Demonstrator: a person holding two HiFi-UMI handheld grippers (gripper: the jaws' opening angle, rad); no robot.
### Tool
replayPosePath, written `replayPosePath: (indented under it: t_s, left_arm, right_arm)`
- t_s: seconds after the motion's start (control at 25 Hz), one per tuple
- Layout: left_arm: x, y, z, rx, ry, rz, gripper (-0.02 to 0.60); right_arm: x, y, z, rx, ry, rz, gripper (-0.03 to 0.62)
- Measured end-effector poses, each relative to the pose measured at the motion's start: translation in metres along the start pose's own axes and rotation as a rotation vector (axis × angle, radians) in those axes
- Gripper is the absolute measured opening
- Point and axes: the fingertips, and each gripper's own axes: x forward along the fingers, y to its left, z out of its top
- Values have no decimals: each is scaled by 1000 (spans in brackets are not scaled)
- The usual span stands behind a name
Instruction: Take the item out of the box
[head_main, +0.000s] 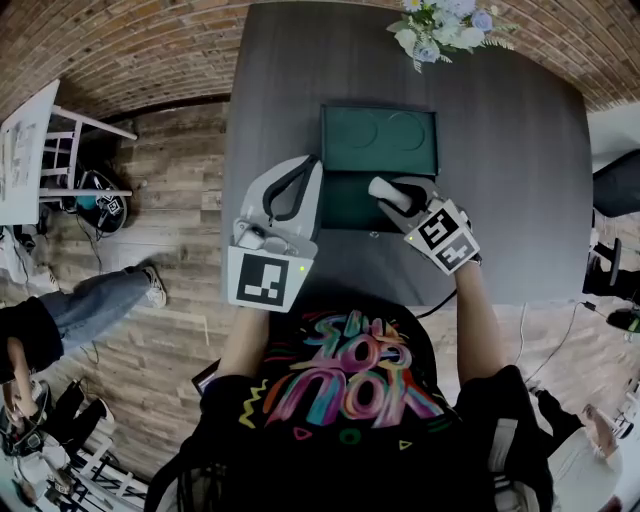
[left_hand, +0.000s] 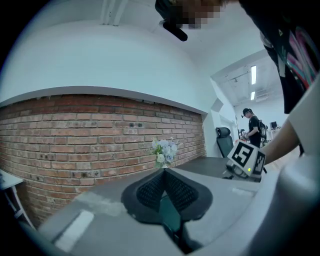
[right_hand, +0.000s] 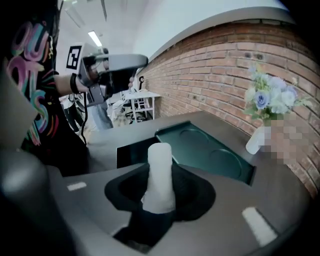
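White cylinder (right_hand: 160, 172) is grasped in the right gripper (right_hand: 161, 197) fingers, apparently lifted from the box (right_hand: 200, 147) beyond them. Left gripper (left_hand: 164, 172) fingers are clenched. Next move: set it on the surface (head_main: 520, 200).

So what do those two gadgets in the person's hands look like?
Both the left gripper and right gripper are light grey shells with black textured pads, each carrying a white cube with black square markers. The wearer's T-shirt is black with colourful lettering.
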Motion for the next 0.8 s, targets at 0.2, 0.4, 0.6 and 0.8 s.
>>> replayPosePath:
  t_s: [0.2, 0.4, 0.6, 0.8]
  left_arm:
    - [-2, 0, 2, -1, -1, 1, 0]
    - [-5, -1, 3, -3, -3, 0, 0]
    - [-8, -3, 5, -4, -3, -2, 0]
    - [-8, -4, 6, -4, -9, -3, 0]
  right_arm:
    - [-27, -8, 32, 14, -134, -64, 133]
    - [-59, -19, 57, 34, -265, -151, 133]
    - [-92, -24, 82, 55, -386, -225, 133]
    - [-121, -29, 99, 72, -504, -283, 133]
